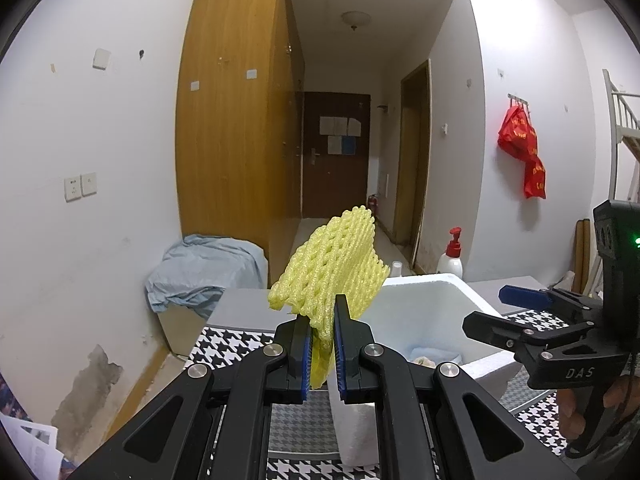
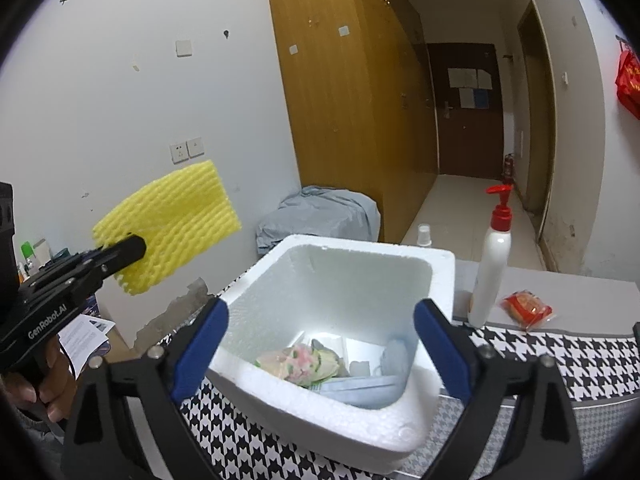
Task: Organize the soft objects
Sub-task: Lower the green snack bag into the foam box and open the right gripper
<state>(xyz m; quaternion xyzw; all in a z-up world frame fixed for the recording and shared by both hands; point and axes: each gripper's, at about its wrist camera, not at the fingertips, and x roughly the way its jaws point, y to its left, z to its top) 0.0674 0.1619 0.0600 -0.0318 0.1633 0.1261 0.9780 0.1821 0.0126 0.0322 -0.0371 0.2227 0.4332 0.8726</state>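
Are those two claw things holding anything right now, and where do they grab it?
The left gripper pinches the yellow foam net by its lower edge. The right gripper is open and holds nothing.

We are viewing a yellow net point(image 1: 332, 268), a white box point(image 2: 340, 276), a black-and-white houndstooth cloth point(image 2: 560, 360), blue pads point(image 2: 440, 344) and a red-capped bottle point(image 2: 494, 264).

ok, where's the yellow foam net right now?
Pinched in the left gripper, the yellow foam net is held in the air, left of the white foam box in the right wrist view.
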